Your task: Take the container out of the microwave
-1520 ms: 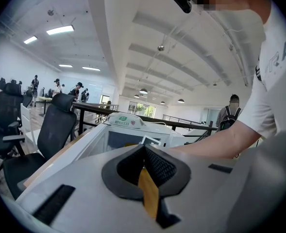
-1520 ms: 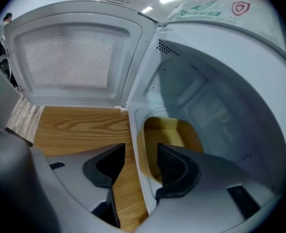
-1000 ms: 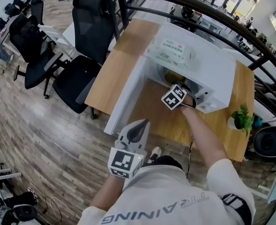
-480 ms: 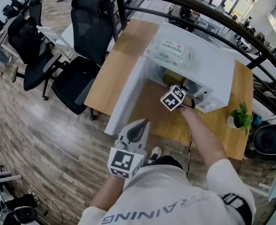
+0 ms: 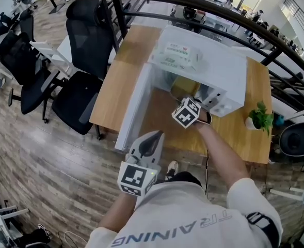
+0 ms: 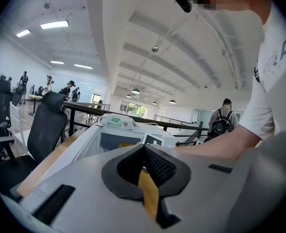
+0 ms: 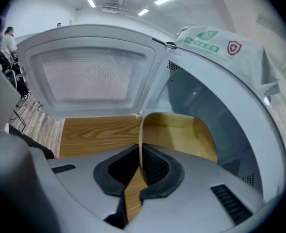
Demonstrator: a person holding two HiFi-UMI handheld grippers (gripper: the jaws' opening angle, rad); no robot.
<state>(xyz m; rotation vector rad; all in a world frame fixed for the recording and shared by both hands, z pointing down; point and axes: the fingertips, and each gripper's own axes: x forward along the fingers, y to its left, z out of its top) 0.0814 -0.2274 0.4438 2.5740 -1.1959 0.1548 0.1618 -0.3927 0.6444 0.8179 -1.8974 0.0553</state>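
A white microwave [image 5: 213,71] stands on the wooden table [image 5: 123,81] with its door [image 5: 133,107] swung open to the left. A tan container [image 5: 185,87] sits at the mouth of the oven. My right gripper [image 5: 193,99] reaches down to it. In the right gripper view its jaws [image 7: 141,161] have just been closing and are shut on the thin near wall of the container [image 7: 181,135]. My left gripper [image 5: 153,138] hangs near my body, short of the table. Its pads [image 6: 155,166] meet, with nothing between them.
A soft pack of wipes [image 5: 180,56] lies on top of the microwave. A small potted plant [image 5: 259,119] stands at the table's right end. Black office chairs [image 5: 84,87] crowd the left side, and a dark railing [image 5: 275,50] curves behind the table.
The right gripper has drawn back a little toward me and risen, with the container's wall in its jaws. The left gripper has stayed put.
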